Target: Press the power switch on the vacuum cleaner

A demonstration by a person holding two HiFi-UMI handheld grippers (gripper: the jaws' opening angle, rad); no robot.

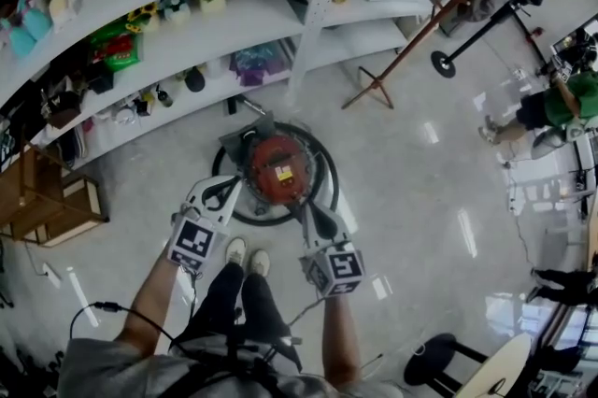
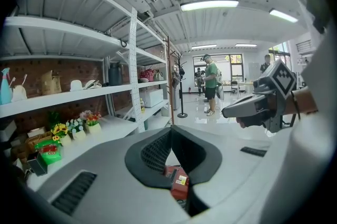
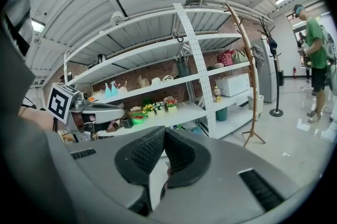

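Note:
The vacuum cleaner (image 1: 277, 168) is a round red canister inside a black ring, standing on the floor just ahead of the person's shoes. A small yellow label sits on its top; I cannot make out the power switch. My left gripper (image 1: 227, 188) hovers over the canister's left edge with its jaws together and nothing between them. My right gripper (image 1: 307, 210) hangs over the canister's lower right edge, jaws also together. In the left gripper view a bit of the red vacuum cleaner (image 2: 176, 182) shows below the closed tips of the left gripper (image 2: 171, 132). The right gripper (image 3: 164, 132) points toward the shelves.
White shelving (image 1: 280, 8) with potted flowers, toys and bottles curves along the far side. A wooden coat stand (image 1: 388, 69) leans at the right of it, a wooden crate (image 1: 47, 200) stands at left, a black stool (image 1: 439, 359) at lower right. A person in green (image 1: 561, 102) stands far right.

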